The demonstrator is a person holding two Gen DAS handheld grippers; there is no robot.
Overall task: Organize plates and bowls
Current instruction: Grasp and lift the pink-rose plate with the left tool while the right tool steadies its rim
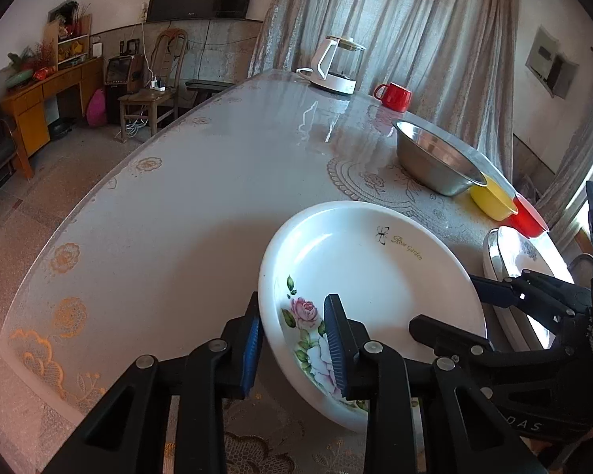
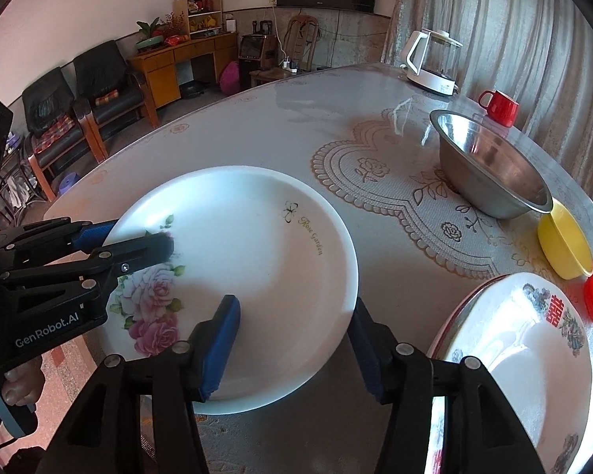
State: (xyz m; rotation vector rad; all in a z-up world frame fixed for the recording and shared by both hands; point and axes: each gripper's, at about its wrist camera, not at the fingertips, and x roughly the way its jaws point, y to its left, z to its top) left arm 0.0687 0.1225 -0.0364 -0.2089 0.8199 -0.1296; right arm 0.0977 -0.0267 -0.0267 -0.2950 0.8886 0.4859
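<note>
Left wrist view: rose plate [image 1: 371, 276] is being clamped at its rim by left gripper [image 1: 292, 345], apparently for stacking; right gripper [image 2: 292, 343] is being held open around its opposite edge.

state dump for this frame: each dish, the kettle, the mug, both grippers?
Rose plate: held at rim, lifted and tilted.
Left gripper: shut on plate rim.
Right gripper: open, straddling the rim.
Steel bowl: upright, empty.
Yellow bowl: upright.
Kettle: lid on.
Red mug: upright.
</note>
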